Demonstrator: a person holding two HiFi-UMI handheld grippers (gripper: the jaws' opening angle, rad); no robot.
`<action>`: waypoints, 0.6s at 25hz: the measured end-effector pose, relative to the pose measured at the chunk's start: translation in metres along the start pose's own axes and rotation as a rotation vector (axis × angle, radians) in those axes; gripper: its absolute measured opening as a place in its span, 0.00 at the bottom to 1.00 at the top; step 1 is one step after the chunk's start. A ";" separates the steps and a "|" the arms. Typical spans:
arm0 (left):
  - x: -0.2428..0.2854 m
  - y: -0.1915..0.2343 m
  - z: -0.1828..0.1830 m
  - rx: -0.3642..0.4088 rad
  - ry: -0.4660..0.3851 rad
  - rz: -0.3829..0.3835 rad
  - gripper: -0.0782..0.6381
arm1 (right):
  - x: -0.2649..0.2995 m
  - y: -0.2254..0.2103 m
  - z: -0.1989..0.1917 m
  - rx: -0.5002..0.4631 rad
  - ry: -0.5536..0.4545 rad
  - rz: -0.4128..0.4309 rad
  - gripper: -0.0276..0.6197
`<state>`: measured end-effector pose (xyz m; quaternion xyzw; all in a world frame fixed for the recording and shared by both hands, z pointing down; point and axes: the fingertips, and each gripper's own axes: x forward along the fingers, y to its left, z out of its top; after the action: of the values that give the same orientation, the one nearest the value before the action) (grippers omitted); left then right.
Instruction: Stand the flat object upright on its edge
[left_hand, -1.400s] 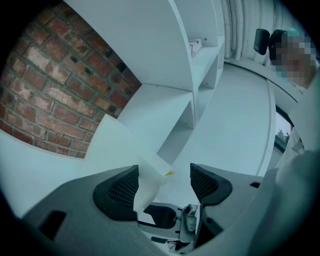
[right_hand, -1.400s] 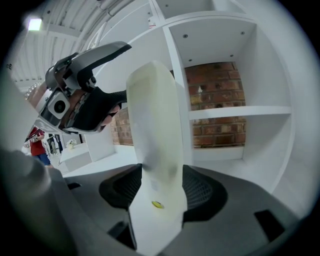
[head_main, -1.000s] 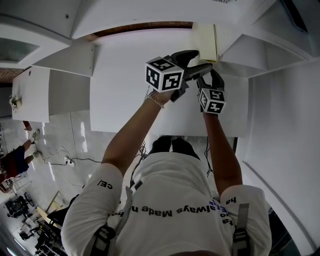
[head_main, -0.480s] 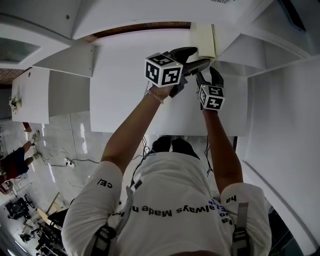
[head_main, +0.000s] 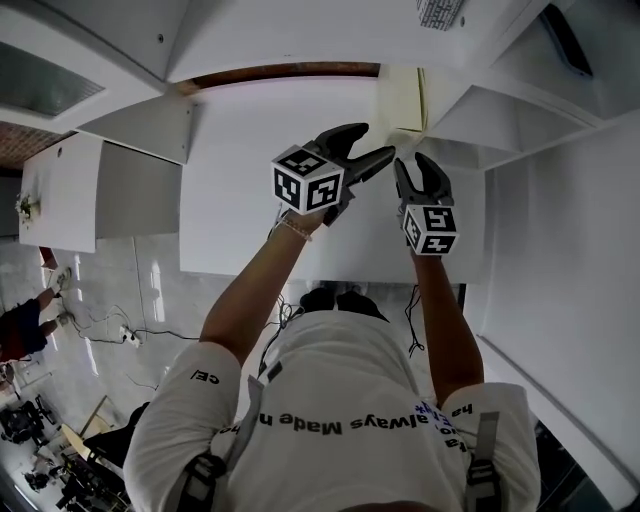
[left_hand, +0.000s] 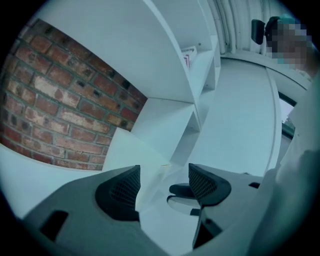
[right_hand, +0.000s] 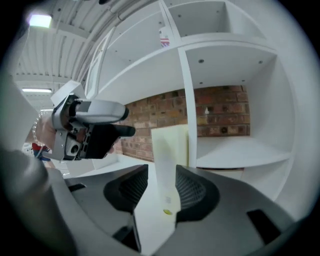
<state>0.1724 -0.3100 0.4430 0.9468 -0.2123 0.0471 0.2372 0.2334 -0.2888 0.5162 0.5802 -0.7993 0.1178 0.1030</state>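
Flat object (head_main: 404, 98) is up on its edge at the far side of the desk (head_main: 240, 170), just beside the shelf divider (right_hand: 189, 100), left gripper (head_main: 370, 142) fingers wide apart and empty, right gripper (head_main: 412, 163) fingers have just been closing with nothing between them.

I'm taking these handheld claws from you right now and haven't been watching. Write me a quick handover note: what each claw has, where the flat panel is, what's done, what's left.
Left claw: open, empty, over the white shelf.
Right claw: jaws apart, have just been closing, nothing between them; clear of the panel.
Flat panel: cream, upright on its edge at the back of the shelf, right beside the white divider; I cannot tell whether it leans on it.
Done: panel stood up and released.
Left: probably only backing both claws away and checking that it stays standing.
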 end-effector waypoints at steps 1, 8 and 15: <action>-0.010 -0.002 0.002 0.008 -0.011 0.012 0.54 | -0.006 0.006 0.009 -0.011 -0.010 0.015 0.30; -0.085 -0.026 0.023 0.105 -0.101 0.107 0.34 | -0.050 0.046 0.077 -0.079 -0.074 0.142 0.20; -0.156 -0.055 0.050 0.157 -0.206 0.194 0.23 | -0.090 0.094 0.134 -0.116 -0.110 0.237 0.14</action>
<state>0.0538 -0.2305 0.3451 0.9373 -0.3217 -0.0112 0.1338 0.1672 -0.2209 0.3553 0.4803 -0.8722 0.0508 0.0779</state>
